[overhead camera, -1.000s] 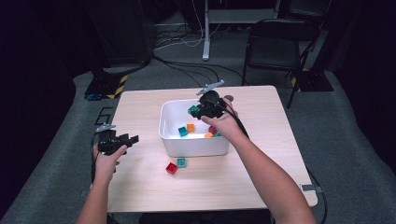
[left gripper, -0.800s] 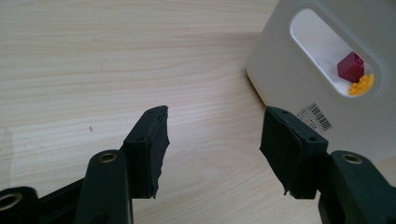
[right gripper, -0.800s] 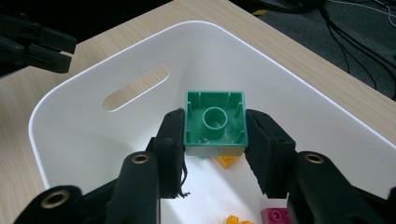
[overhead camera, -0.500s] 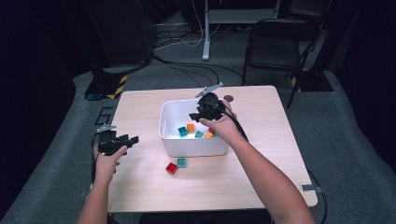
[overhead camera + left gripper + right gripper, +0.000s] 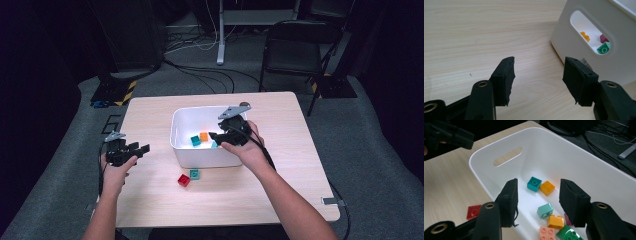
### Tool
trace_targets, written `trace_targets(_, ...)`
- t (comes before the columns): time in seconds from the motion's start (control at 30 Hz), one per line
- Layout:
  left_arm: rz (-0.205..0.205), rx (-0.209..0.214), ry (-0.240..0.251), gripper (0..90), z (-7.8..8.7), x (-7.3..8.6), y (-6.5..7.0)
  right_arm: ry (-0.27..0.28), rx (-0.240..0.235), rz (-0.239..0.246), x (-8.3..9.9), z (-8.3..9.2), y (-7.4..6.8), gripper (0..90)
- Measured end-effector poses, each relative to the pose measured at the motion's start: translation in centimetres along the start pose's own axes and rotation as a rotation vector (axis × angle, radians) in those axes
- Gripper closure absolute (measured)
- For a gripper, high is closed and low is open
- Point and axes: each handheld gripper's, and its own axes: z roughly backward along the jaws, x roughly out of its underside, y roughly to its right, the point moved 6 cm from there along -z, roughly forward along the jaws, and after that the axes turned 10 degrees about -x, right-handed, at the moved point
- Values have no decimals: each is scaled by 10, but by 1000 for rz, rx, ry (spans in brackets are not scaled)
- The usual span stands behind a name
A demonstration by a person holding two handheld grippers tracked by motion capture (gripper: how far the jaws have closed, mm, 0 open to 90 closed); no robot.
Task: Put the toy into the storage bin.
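A barcode label (image 5: 586, 64), too small to read, sat on the white bin (image 5: 186, 150) holding coloured bricks (image 5: 547, 187). Right tongs (image 5: 537, 200) had just been opening, empty; left tongs (image 5: 537, 75) stood apart, empty.

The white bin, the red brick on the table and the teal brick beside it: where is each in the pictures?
white bin (image 5: 200, 157): high view, on its near outer wall.
red brick (image 5: 184, 180): high view, on its studded top.
teal brick (image 5: 194, 173): high view, on its top face.
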Motion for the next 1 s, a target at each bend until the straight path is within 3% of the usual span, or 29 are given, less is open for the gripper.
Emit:
trace_targets(0.17, -29, 2, -31, 423, -4, 1, 7, 41, -16, 1, 11, 17, -11, 469)
trace_targets(0.33, -2, -2, -28, 420, -6, -2, 10, 63, -65, -35, 24, 30, -17, 449)
trace_targets(0.47, -40, -24, -32, 414, -4, -2, 20, 72, -87, -47, 35, 38, -18, 444)
trace_targets(0.5, -42, -28, -26, 414, -3, -3, 23, 73, -90, -56, 36, 39, -19, 445)
trace_targets(0.63, -52, -2, -35, 407, 2, 0, 35, 85, -60, -16, 38, 43, -19, 445)
trace_targets(0.8, -104, 32, -52, 413, 4, 8, 60, 64, -56, 4, 42, 42, -20, 460)
trace_targets(1.0, -178, 53, -74, 421, 1, 17, 81, 100, -69, -3, 37, 49, -22, 460)
